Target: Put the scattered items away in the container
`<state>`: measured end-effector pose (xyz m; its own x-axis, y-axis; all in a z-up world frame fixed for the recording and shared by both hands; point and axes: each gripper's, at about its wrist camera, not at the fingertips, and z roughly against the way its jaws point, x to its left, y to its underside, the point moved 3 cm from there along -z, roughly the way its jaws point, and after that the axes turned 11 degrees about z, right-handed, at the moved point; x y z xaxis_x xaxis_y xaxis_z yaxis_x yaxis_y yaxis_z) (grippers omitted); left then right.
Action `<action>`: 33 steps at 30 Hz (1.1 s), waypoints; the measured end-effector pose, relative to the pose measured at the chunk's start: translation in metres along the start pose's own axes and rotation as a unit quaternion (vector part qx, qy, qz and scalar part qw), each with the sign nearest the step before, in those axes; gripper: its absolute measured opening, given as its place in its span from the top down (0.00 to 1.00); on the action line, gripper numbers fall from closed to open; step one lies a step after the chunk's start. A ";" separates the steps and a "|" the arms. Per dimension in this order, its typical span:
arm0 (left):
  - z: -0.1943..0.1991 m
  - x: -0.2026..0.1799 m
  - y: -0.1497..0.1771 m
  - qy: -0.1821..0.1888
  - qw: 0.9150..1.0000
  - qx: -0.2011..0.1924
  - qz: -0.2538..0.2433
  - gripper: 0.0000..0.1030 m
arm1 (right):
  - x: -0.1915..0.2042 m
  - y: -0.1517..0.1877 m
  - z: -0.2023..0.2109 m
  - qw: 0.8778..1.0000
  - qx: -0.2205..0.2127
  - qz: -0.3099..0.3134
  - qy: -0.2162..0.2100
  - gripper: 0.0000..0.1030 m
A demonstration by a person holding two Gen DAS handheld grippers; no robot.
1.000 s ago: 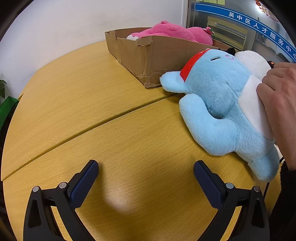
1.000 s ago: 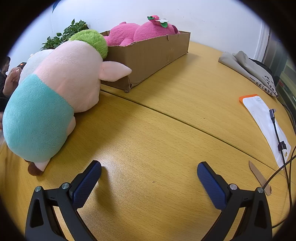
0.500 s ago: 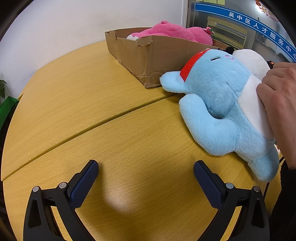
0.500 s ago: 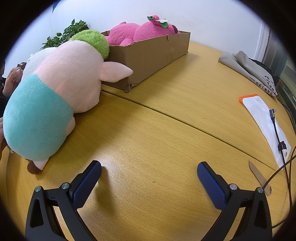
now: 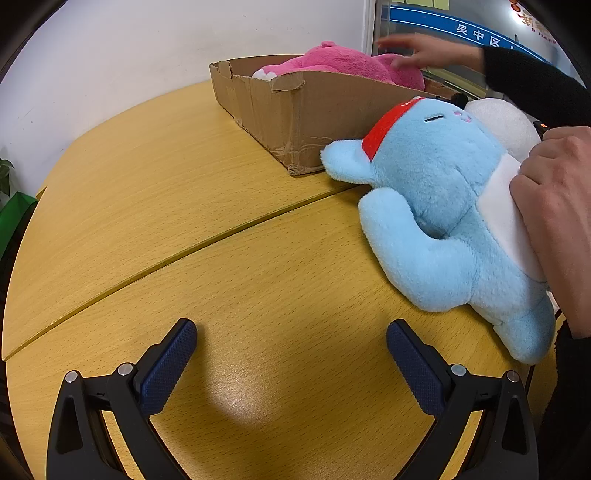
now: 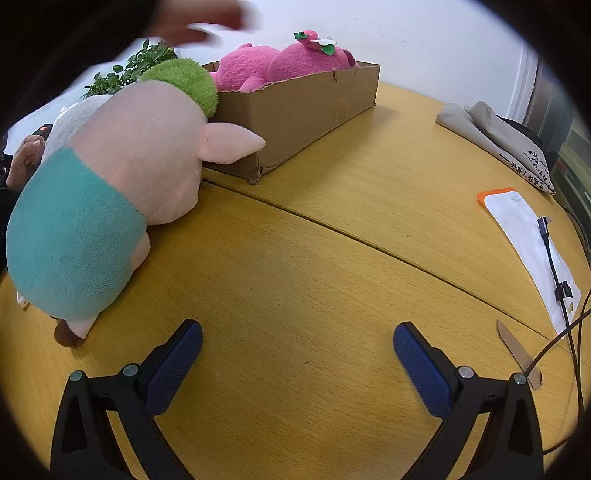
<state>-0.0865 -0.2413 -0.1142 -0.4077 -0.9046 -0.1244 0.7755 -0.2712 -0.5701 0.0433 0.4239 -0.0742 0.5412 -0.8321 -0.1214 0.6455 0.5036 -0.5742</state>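
Table [image 6: 332, 258]: yellow wood-grain surface with a curved seam across it, on which all items are carried. Cardboard box [image 6: 295, 107]: open-topped, set at the far side of the table, evidently serving as the container; a pink plush [image 6: 288, 62] with a green leaf and white flower on its head is already lodged inside, and a bare hand [image 5: 424, 51], blurred, is reached over it from a dark sleeve. Pig plush [image 6: 122, 177]: pale pink with a green tuft and a teal garment, laid on its side on the table, its head touching the near corner of the box, so it is judged not yet tidied. Blue plush [image 5: 443, 206]: light blue with a red headband and white belly, likewise laid on the table with one ear against the box wall; a second hand [image 5: 554, 206] is pressed on its belly, presumably to steady it. White plush [image 5: 506, 125]: partly hidden behind the blue one. Folded grey bag [image 6: 495, 140]: printed with dark characters, too small to be read. White envelope [image 6: 528, 243]: orange-edged, with a black cable [image 6: 554, 266] laid across it; no writing legible. Blue wall sign [image 5: 476, 33]: white characters "吴中区" can be read. Left gripper [image 5: 291, 354]: jaws spread wide, nothing held, poised above bare table. Right gripper [image 6: 297, 354]: jaws equally wide, nothing held.
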 end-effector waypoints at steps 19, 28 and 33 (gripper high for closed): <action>0.000 0.001 0.000 0.002 1.000 0.000 -0.002 0.00 | 0.000 0.000 0.000 1.000 0.000 0.001 -0.001 0.00; 0.000 0.001 0.000 0.004 1.000 0.001 -0.005 0.00 | 0.000 0.000 0.000 1.000 0.000 0.001 -0.001 0.00; -0.001 0.003 -0.001 0.004 1.000 0.001 -0.006 0.00 | 0.000 0.000 0.000 1.000 0.000 0.001 -0.001 0.00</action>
<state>-0.0890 -0.2432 -0.1142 -0.4208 -0.8985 -0.1246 0.7715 -0.2823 -0.5701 0.0431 0.4238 -0.0741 0.5433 -0.8308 -0.1211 0.6443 0.5050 -0.5743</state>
